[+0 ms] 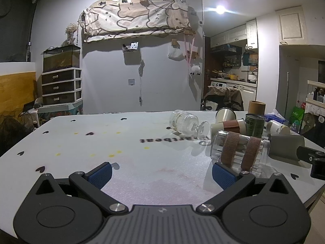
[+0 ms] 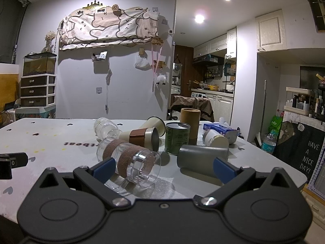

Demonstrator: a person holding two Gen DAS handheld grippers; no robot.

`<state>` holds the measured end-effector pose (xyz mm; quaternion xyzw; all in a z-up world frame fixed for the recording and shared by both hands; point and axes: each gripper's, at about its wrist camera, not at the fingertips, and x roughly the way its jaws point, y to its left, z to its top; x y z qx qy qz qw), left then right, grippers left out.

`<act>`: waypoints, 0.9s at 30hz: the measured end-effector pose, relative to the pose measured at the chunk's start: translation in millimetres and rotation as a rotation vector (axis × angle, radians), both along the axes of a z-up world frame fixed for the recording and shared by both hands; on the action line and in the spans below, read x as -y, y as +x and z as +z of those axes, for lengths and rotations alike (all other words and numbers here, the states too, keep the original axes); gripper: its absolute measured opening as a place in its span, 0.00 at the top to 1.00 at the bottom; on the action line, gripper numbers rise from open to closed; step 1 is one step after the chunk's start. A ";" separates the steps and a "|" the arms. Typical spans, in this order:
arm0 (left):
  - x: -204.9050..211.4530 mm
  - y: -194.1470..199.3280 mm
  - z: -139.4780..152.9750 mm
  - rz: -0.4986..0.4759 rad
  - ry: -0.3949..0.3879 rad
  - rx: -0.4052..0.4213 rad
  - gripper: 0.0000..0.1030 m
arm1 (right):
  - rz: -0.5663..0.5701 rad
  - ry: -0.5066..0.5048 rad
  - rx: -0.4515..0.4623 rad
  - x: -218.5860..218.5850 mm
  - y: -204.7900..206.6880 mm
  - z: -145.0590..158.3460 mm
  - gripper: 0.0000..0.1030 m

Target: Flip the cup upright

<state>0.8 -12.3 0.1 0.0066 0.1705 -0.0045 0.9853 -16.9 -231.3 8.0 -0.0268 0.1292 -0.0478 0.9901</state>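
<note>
The desk (image 1: 81, 142) carries printed hearts and the upside-down word "heartbeat", partly covered. Both hand-held grippers, left (image 1: 161, 174) and right (image 2: 164, 167), are spread open and grip nothing. The clear cup (image 2: 130, 160) with two brown bands lies on its side just ahead of the right one. Only the right view shows a tissue box (image 2: 220, 129) reading "Natural" and a black board (image 2: 304, 154) saying "HAVE A NICE DAY!". One green tin (image 2: 177, 138) stands upright.

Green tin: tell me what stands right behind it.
Behind the green tin stands an upright brown cardboard tube; the tin covers its lower left part. The tissue box lies further right.
</note>
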 end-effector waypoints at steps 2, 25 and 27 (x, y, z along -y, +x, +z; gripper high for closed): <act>1.1 1.6 -0.9 -0.002 0.000 0.001 0.00 | 0.001 0.001 0.000 -0.1 0.0 -0.1 0.00; 54.7 86.0 12.5 -0.349 0.217 0.016 0.00 | -0.012 0.055 0.021 20.4 -5.7 0.1 0.00; 64.6 99.5 13.5 -0.405 0.267 -0.006 0.01 | -0.024 0.063 0.019 24.8 -6.4 -0.3 0.00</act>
